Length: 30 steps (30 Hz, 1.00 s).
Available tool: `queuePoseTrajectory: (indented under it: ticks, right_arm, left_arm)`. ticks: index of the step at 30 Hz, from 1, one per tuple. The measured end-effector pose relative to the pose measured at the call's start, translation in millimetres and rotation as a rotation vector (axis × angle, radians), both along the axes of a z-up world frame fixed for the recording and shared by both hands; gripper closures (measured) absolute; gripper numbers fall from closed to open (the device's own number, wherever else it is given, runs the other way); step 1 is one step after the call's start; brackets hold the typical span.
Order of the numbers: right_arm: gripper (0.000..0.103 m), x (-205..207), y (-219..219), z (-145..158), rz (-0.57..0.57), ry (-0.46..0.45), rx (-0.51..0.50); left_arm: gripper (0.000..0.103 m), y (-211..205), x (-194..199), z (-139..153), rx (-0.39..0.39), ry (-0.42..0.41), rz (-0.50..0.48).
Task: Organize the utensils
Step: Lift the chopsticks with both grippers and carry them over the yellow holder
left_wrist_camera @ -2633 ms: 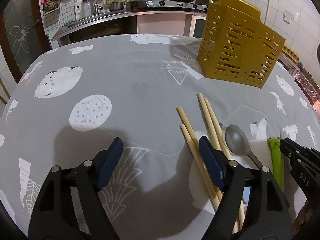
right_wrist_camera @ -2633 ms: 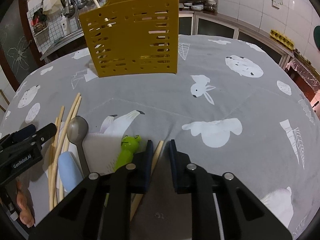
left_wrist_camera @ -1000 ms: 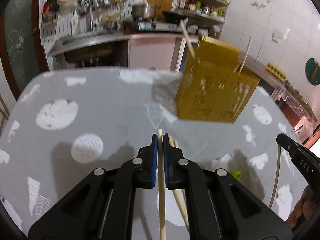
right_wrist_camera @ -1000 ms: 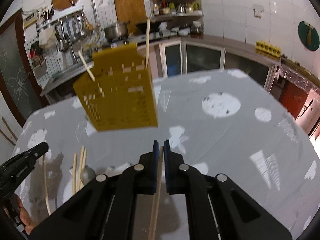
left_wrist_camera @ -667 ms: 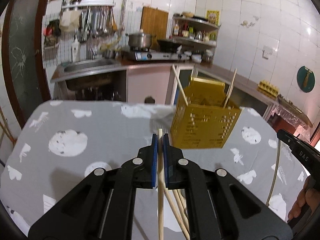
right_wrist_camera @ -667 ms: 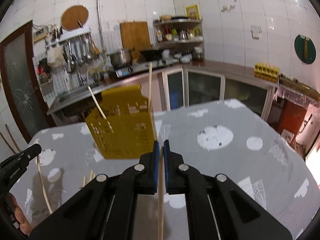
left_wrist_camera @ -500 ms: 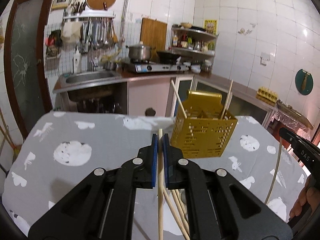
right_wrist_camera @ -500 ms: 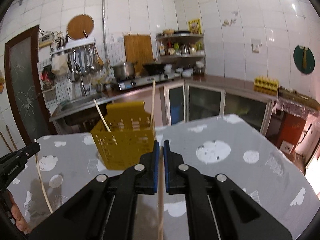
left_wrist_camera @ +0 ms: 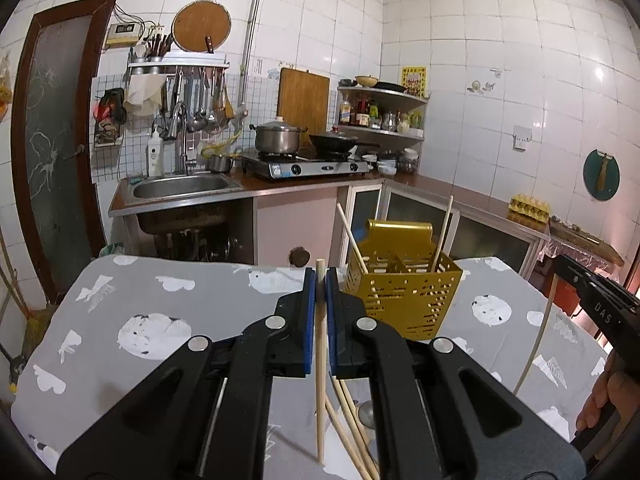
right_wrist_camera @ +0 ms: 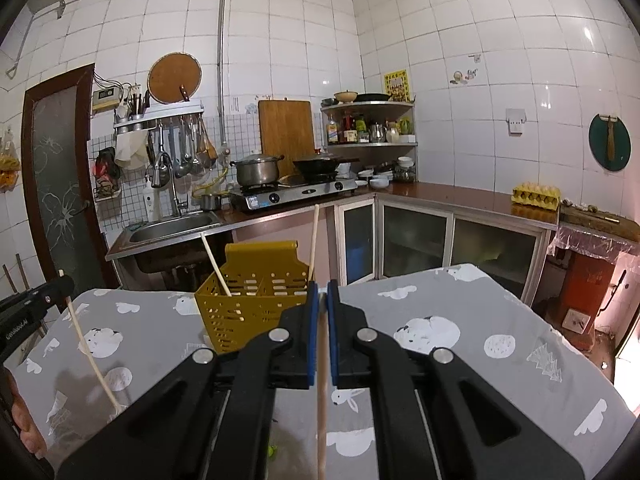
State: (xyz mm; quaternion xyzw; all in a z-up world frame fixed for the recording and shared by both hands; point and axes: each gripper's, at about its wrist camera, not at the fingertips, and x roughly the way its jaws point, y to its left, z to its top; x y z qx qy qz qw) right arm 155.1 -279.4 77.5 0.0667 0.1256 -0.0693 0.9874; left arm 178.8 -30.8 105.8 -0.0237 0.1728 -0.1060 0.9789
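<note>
My utensil basket (left_wrist_camera: 404, 300) sits mid-frame on the table (left_wrist_camera: 160, 320), two chopsticks (left_wrist_camera: 352, 240) in it. Sink (left_wrist_camera: 182, 188) upper left behind, stove (left_wrist_camera: 310, 168) to its right.

I read the chopstick (left_wrist_camera: 320, 360) in the left gripper (left_wrist_camera: 320, 280) as pale, matt bare wood. Gripper arms are matt black plastic, pads (left_wrist_camera: 308, 312) smooth blue, screws shiny metal. Utensil holder (left_wrist_camera: 404, 296) is slotted mustard plastic with a slight sheen. Tablecloth (left_wrist_camera: 160, 300) is matt grey printed cloth. Wall tiles (right_wrist_camera: 480, 80) are glossy white; sink (left_wrist_camera: 180, 188) is brushed steel.
</note>
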Motion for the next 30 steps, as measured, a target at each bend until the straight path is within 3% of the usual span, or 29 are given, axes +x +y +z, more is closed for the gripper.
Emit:
queuePoseTrajectory:
  ticks: [12,20,25,30]
  right_arm:
    - [0.098,20.3,-0.9,9.9,0.0,-0.011,-0.016]
    - [0.098,34.2,0.6,23.1,0.009,-0.024,-0.026]
    - [0.098,40.9,-2.0,46.6,0.014,-0.06,-0.028]
    - [0.098,53.9,-0.7,93.3,0.031,-0.126,-0.046]
  left_arm:
    - [0.099,1.2,23.4,11.2,-0.022,-0.005,-0.004]
    - [0.099,-7.1,29.0,31.1,-0.018,-0.052,-0.02]
    - [0.099,-14.7,40.4,54.0,-0.033,-0.076,-0.036]
    - [0.099,-28.5,59.3,89.1,-0.044,-0.128,-0.048]
